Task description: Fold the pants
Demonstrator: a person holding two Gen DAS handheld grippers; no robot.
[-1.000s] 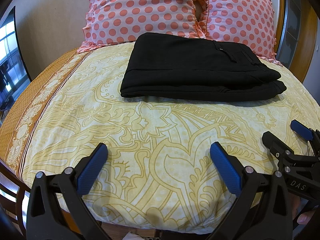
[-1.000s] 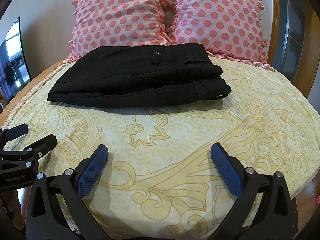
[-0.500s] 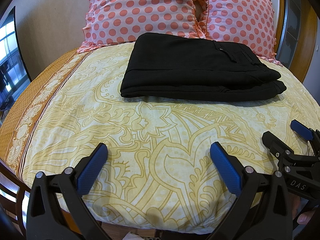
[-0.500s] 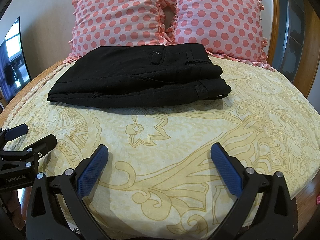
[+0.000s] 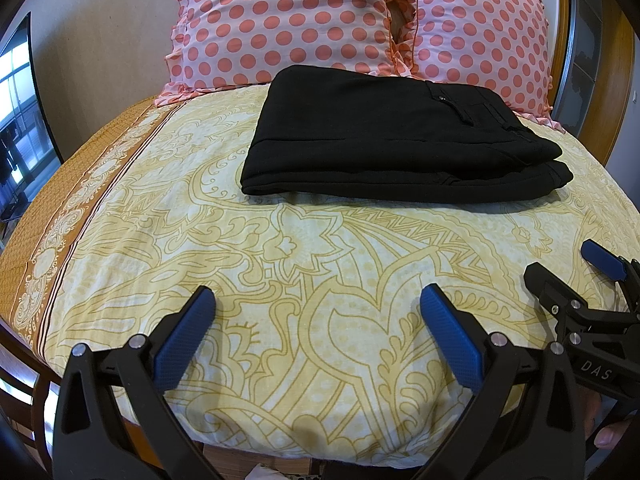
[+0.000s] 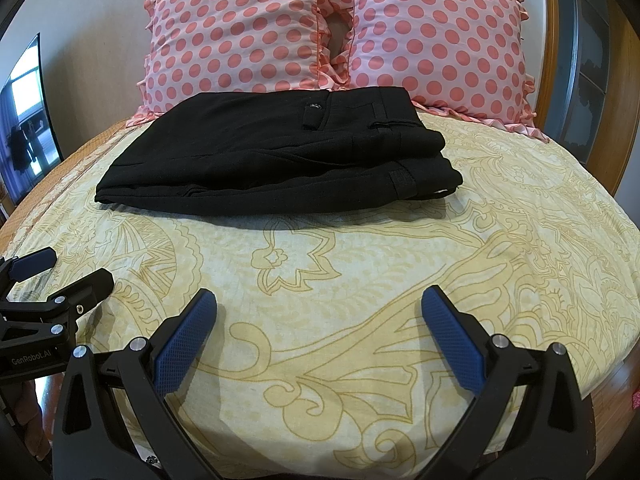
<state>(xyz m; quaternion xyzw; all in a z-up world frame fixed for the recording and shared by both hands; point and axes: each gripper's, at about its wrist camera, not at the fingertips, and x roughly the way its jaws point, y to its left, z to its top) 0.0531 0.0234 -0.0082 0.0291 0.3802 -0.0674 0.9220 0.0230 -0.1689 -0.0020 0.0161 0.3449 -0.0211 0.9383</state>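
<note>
Black pants (image 5: 396, 140) lie folded in a flat stack on the yellow patterned bedspread (image 5: 312, 264), just in front of the pillows; they also show in the right wrist view (image 6: 280, 160). My left gripper (image 5: 316, 304) is open and empty, held low over the bed's near edge, well short of the pants. My right gripper (image 6: 320, 304) is open and empty, beside the left one. Each gripper shows in the other's view: the right one at the right edge (image 5: 568, 264), the left one at the left edge (image 6: 68, 268).
Two pink polka-dot pillows (image 5: 280, 20) (image 6: 436, 36) stand against the wall behind the pants. A wooden bed frame (image 5: 616, 92) rises on the right. A dark screen (image 6: 28, 120) stands at the left. The bedspread has an orange border (image 5: 48, 216) on the left.
</note>
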